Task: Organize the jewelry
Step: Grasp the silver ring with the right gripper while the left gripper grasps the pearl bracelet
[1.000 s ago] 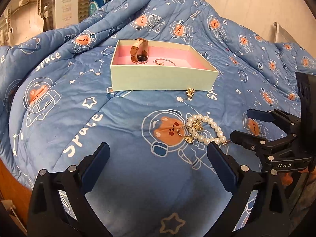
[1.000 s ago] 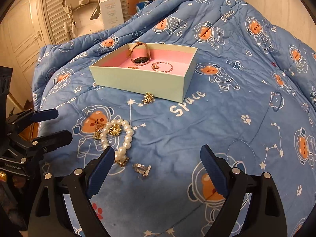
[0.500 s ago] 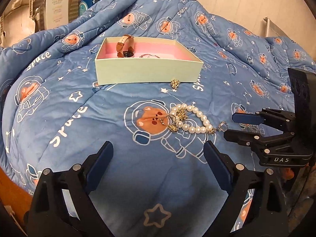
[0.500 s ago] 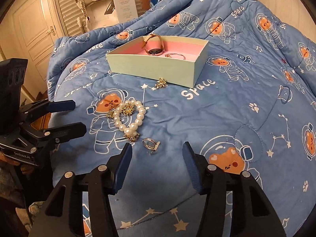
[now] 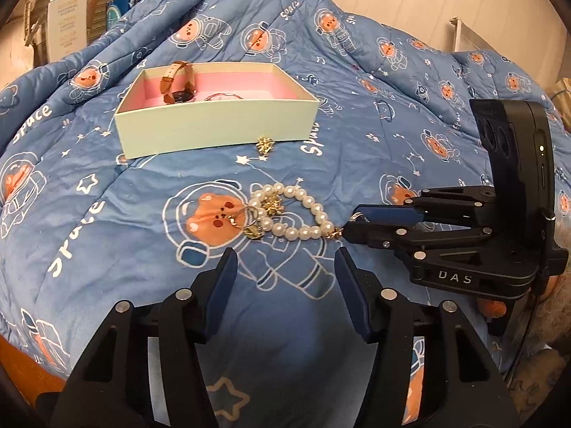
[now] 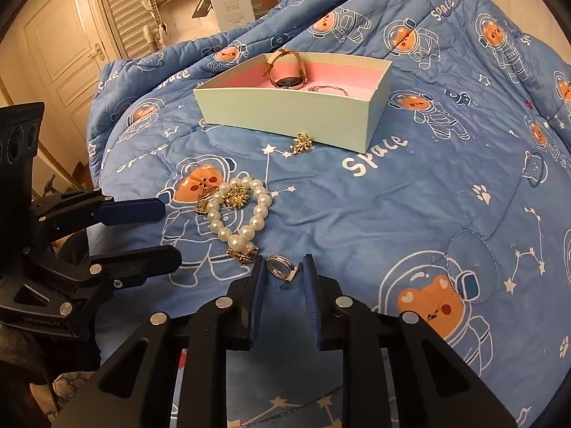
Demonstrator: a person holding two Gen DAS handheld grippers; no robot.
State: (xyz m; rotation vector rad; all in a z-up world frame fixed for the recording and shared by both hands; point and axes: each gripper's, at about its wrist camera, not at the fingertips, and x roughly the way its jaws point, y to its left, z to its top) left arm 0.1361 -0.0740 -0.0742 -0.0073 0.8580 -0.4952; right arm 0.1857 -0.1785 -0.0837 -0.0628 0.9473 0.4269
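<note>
Here, right tongs point(image 6: 283, 274) narrowed around silver ring point(image 6: 281, 267) on blue quilt point(image 6: 392, 196), pads not yet touching; left tongs point(image 5: 283, 271) released, near pearl bracelet point(image 5: 292, 214).

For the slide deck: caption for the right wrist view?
Right tongs closing around a ring on the quilt, beside a pearl bracelet; box behind.

Box point(image 6: 285, 114) sat on the blanket point(image 6: 410, 196) toward its far edge, watch point(image 6: 287, 71) and thin bracelet point(image 6: 328, 89) lay inside it, small clip point(image 6: 302, 143) just before the box, pearl bracelet point(image 6: 237, 214) nearer, ring point(image 6: 281, 267) nearest, between the right gripper point(image 6: 283, 278) fingers.
</note>
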